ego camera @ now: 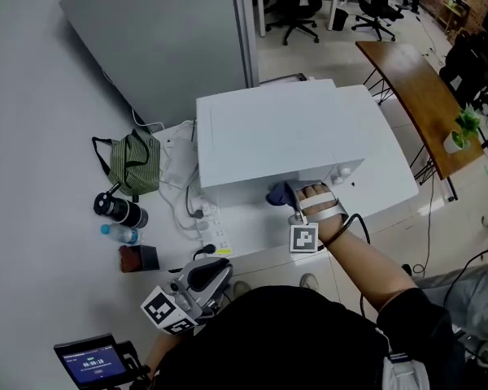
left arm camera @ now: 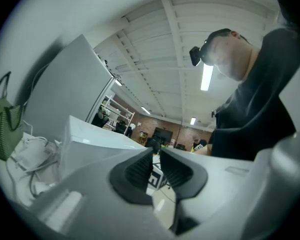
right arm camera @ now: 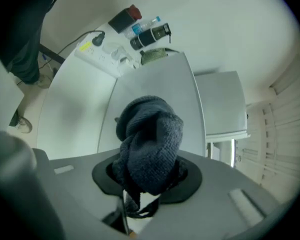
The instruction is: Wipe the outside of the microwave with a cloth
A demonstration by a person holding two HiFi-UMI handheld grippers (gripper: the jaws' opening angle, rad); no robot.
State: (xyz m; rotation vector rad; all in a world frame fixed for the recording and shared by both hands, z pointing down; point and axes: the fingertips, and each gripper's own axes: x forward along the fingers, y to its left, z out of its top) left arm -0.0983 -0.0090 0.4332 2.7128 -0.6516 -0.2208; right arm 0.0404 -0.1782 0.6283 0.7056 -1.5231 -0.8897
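While the right hand-held gripper (right arm camera: 147, 176) clamps the cloth (right arm camera: 150, 144) on the microwave (ego camera: 301, 136) front, at the desk (ego camera: 244, 238) right end: press flat, overlap strokes. Left hand-held gripper (left arm camera: 156, 166) closed, empty.

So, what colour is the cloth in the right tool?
The cloth is dark blue-grey, best seen in right gripper view.

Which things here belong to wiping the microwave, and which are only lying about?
For the job:
microwave
dark cloth
right hand-held gripper, shut on the cloth

Lying about:
green striped bag
black flask
water bottle
power strip
left hand-held gripper, empty and off the microwave
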